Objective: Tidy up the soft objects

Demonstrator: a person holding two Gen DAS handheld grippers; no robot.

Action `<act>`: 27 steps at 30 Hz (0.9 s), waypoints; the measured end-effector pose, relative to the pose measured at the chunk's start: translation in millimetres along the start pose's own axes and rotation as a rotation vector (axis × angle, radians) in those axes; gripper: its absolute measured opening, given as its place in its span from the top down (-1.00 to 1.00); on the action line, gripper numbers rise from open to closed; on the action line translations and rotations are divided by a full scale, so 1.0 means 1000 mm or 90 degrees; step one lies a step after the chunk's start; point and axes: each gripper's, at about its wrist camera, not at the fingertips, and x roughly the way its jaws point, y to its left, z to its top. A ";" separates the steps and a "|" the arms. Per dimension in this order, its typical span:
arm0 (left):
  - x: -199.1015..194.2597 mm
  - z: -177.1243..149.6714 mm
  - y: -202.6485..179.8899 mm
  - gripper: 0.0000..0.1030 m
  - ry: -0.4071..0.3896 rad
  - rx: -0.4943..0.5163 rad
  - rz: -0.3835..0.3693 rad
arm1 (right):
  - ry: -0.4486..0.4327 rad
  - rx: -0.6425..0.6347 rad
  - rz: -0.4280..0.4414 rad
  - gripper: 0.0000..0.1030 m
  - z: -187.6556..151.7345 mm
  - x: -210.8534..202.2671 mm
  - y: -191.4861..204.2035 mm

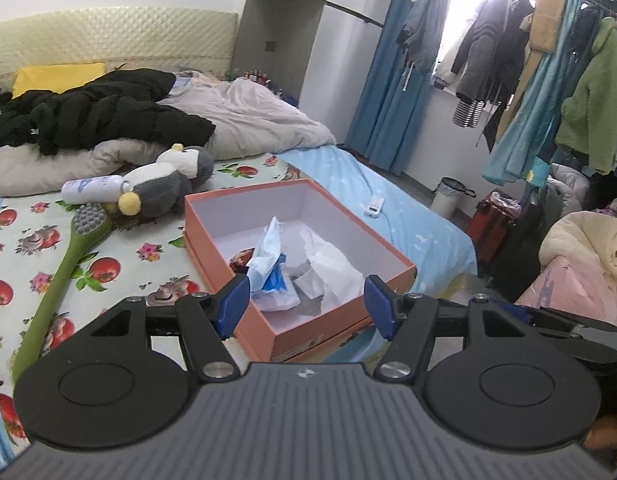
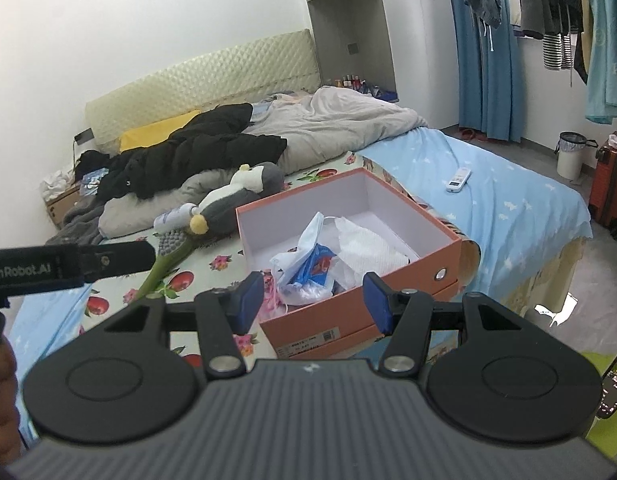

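Left gripper (image 1: 307, 306): its blue fingers (image 1: 232, 306) stood apart with nothing between them, hanging above the near corner of the box.
Right gripper (image 2: 313, 303): its fingers (image 2: 248, 302) were likewise spread and empty, poised over the near edge of the same box.
Box (image 1: 392, 258): an orange shoebox with a white inside, lidless, sat on the bed just ahead of both grippers.
Box contents: a crumpled white and blue plastic bag (image 1: 270, 264) lay inside beside white tissue paper (image 1: 332, 260).
Plush penguin (image 1: 170, 184): the grey and white soft toy lay on its side on the bed, left of the box and apart from it.
Spray bottle (image 1: 94, 189): a white bottle lay touching the penguin's far-left side.
Brush (image 1: 58, 276): a green long-handled brush with a grey head rested on the fruit-print sheet (image 1: 120, 248), near the penguin.
Black jacket (image 1: 100, 114): heaped on the grey quilt (image 1: 260, 116) further up the bed.
Remote (image 1: 374, 205): a white remote lay on the blue sheet, right of the box.
Clothes rack (image 1: 564, 60): garments hung by the window at the far right.
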 end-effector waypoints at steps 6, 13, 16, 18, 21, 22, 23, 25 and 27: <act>-0.006 -0.008 0.002 -0.33 -0.007 -0.005 0.024 | 0.001 -0.007 0.014 -0.12 -0.008 0.001 0.000; -0.011 -0.014 0.001 -0.33 -0.016 0.005 0.029 | -0.002 -0.018 0.015 -0.12 -0.013 -0.004 0.000; -0.012 -0.017 0.004 -0.33 -0.013 0.003 0.028 | -0.001 -0.020 0.010 -0.12 -0.013 -0.003 0.001; -0.011 -0.019 0.006 -0.33 -0.011 0.002 0.030 | -0.001 -0.020 0.008 -0.12 -0.013 -0.001 0.002; -0.011 -0.021 0.010 -0.33 -0.008 -0.002 0.035 | 0.000 -0.021 0.010 -0.12 -0.013 0.001 0.003; -0.011 -0.022 0.012 -0.33 -0.007 -0.004 0.035 | 0.001 -0.022 0.011 -0.12 -0.013 0.001 0.004; -0.011 -0.022 0.012 -0.33 -0.006 -0.005 0.035 | 0.002 -0.023 0.012 -0.12 -0.013 0.002 0.005; -0.012 -0.023 0.014 -0.33 -0.007 -0.007 0.037 | 0.002 -0.025 0.018 -0.12 -0.014 0.002 0.006; -0.013 -0.024 0.016 -0.33 -0.009 -0.008 0.036 | 0.002 -0.031 0.020 -0.12 -0.014 0.002 0.008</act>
